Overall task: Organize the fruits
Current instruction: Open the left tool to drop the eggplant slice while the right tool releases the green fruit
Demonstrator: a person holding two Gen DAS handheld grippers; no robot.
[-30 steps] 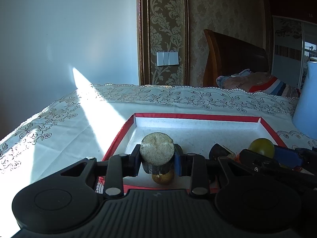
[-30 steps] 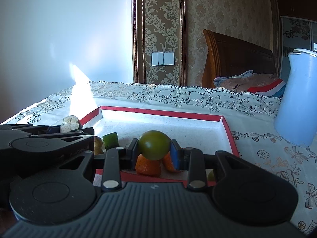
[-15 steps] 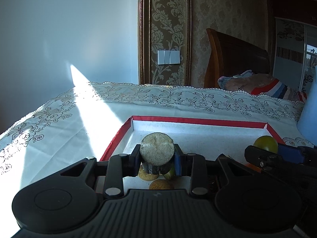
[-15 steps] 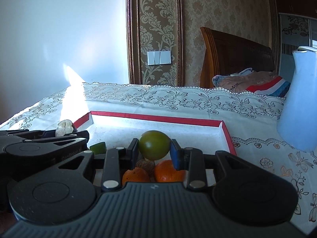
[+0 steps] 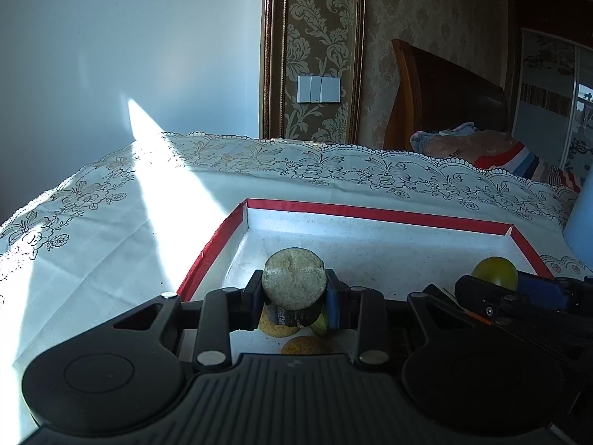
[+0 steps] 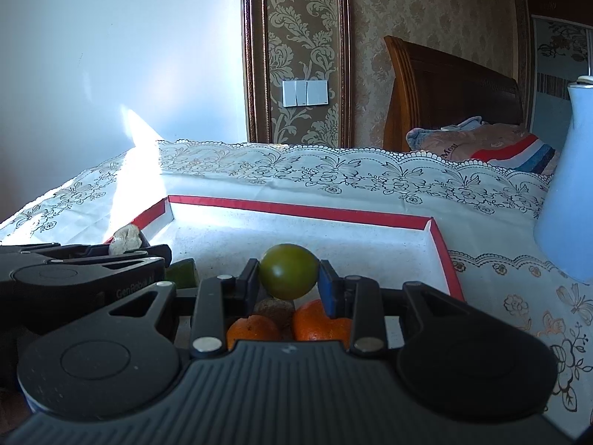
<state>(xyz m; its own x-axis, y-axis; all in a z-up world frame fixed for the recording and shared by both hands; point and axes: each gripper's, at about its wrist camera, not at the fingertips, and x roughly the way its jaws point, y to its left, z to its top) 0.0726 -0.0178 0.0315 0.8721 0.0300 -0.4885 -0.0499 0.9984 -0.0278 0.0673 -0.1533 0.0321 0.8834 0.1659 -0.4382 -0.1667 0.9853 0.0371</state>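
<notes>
Two fruits sit pinched in my fingers, one in each hand. My left gripper [image 5: 294, 294] clamps a pale, speckled round fruit [image 5: 293, 280] from both sides; my right gripper [image 6: 289, 282] squeezes a green round fruit [image 6: 288, 276] the same way. Both hang just above the near end of the red-rimmed tray [image 6: 296, 208], which lies on the table's lace cloth [image 6: 333, 170]. Below my right fingers, inside the tray, lie two oranges [image 6: 252, 328] with a brown fruit [image 6: 275, 309] between them, and a green piece [image 6: 180, 272] to their left. Under my left fingers lie yellowish-brown fruits [image 5: 304, 345]. A pale blue jug [image 6: 567, 200] stands beside the tray.
</notes>
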